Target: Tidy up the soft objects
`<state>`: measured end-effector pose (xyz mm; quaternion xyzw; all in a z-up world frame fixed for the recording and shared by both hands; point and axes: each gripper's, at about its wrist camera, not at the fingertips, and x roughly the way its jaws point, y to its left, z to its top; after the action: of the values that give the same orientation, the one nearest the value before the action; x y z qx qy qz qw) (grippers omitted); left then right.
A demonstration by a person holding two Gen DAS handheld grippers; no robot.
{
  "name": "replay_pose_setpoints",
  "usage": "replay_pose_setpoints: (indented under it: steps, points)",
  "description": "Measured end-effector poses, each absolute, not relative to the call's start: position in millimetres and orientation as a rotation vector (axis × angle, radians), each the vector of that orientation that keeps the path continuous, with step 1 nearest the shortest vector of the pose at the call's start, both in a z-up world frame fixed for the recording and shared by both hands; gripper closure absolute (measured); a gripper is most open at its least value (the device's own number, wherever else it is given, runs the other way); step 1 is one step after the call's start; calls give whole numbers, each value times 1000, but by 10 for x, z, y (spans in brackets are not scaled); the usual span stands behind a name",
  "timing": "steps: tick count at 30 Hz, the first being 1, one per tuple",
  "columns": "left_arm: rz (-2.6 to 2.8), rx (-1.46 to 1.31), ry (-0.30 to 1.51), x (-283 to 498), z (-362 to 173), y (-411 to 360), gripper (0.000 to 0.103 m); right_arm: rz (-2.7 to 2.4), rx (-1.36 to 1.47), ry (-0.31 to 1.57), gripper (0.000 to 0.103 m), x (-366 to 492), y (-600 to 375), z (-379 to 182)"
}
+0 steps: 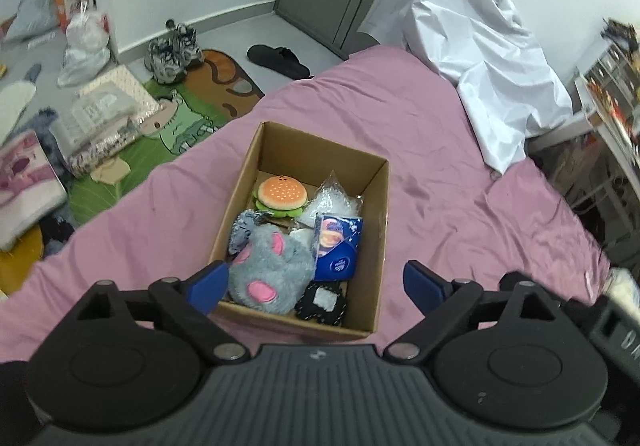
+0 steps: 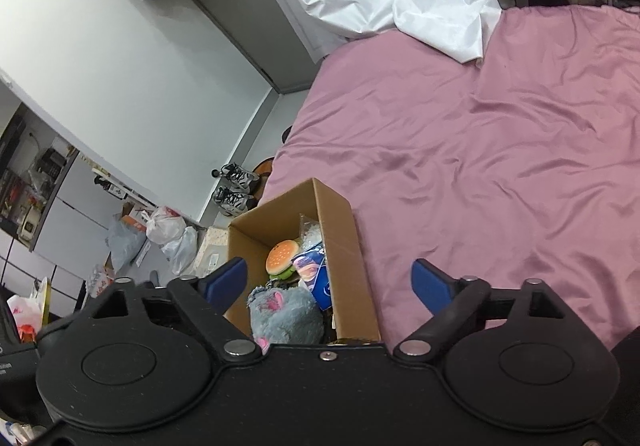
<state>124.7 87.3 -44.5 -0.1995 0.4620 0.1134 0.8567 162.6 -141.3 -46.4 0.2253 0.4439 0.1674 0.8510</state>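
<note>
The cardboard box (image 1: 376,213) stands open on the pink bedsheet (image 1: 460,173), near the side of the bed that faces the floor. Inside it the soft things lie close together. A grey plush toy (image 1: 270,272) with pink patches fills the near left corner and touches the front wall. Behind it, toward the far wall, sits a small plush hamburger (image 1: 282,194) with an orange bun and a green leaf layer. To the right of the hamburger there is a clear plastic bag (image 1: 334,199) with something white in it, and in front of this bag a blue packet (image 1: 338,248) leans against the right wall. In the near right corner lies a small black and white item (image 1: 322,302); what it is I cannot tell.

The left gripper (image 1: 316,284) hovers over the near end of the box, its blue fingers wide apart and holding nothing. The right gripper (image 2: 330,284) is also spread wide and empty, above the same box (image 2: 344,246).

Farther out, a white sheet (image 1: 476,37) is draped at the far end of the bed. On the floor are grey sneakers (image 1: 172,49), a black slipper (image 1: 278,59) and a green cartoon mat (image 1: 180,125).
</note>
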Motion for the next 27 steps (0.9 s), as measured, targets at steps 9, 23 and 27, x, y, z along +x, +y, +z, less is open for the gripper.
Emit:
replay_pose_setpoints:
  steps: [9, 23, 27]
  points:
    - [226, -320, 954, 1012, -260, 764, 3, 383, 396, 884, 0, 1440, -1499, -244]
    - [178, -238, 914, 609, 80, 662, 2, 396, 292, 847, 0, 1078, -1638, 39]
    - [166, -214, 891, 489, 191, 636, 0, 406, 272, 826, 0, 963, -1664, 117]
